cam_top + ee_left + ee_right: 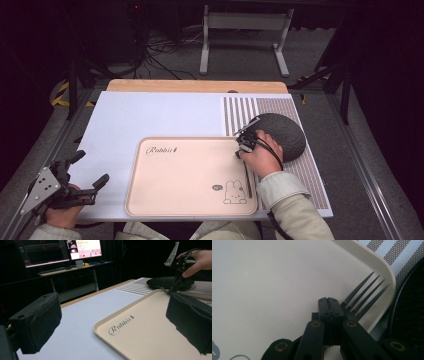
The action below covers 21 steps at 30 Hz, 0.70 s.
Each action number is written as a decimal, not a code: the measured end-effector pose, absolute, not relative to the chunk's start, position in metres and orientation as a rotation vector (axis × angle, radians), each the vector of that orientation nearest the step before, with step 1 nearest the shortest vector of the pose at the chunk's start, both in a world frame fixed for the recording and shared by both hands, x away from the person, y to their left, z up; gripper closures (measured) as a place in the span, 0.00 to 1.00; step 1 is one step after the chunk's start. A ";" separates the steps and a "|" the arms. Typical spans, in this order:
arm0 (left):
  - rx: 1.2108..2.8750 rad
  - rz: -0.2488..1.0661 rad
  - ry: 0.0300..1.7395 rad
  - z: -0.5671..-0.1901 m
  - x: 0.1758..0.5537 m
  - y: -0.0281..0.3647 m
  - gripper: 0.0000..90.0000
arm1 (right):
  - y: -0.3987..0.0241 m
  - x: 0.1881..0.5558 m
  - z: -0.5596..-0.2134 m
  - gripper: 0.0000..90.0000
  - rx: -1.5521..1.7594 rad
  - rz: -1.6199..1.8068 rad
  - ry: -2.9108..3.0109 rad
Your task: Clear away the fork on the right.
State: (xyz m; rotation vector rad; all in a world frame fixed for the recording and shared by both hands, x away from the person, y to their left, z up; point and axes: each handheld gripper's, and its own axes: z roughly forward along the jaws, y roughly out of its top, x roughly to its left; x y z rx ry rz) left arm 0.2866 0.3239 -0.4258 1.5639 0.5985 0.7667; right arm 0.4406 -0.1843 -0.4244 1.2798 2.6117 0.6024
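A beige tray [190, 175] printed with "Rabbit" and a small rabbit lies at the near middle of the table. Along the tray's right side rests a dark fork [248, 181], its tines [364, 295] pointing into the far right corner. My right gripper [239, 153] points down at that corner, jaws shut together, the tips at the fork's neck. In the right gripper view the gripper [328, 299] has the tines sticking out just beyond and beside the tips; I cannot tell whether the neck is pinched. My left gripper [92, 167] rests open off the tray's left, nothing between its pads.
A dark round plate [282, 132] sits on a striped placemat [310, 165] just right of the tray, close behind the right hand. A white board [150, 115] covers the tabletop. Beyond the table stand a desk and lit monitors [85, 248].
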 end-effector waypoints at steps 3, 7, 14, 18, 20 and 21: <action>1.564 0.767 0.598 -0.426 0.287 0.324 0.01 | -0.184 0.440 -0.424 1.00 1.260 0.605 2.614; 1.564 0.766 0.600 -0.426 0.287 0.324 0.01 | -0.185 0.438 -0.414 0.90 1.220 0.737 2.575; 1.562 0.768 0.597 -0.426 0.286 0.324 0.01 | -0.194 0.428 -0.387 0.61 1.083 0.878 2.474; 1.566 0.770 0.595 -0.426 0.286 0.324 0.01 | -0.206 0.418 -0.375 0.44 1.047 1.008 2.396; 1.563 0.768 0.598 -0.426 0.287 0.323 0.01 | -0.214 0.413 -0.370 0.38 1.006 1.043 2.361; 1.565 0.768 0.599 -0.426 0.287 0.323 0.01 | -0.218 0.410 -0.367 0.36 0.994 1.049 2.341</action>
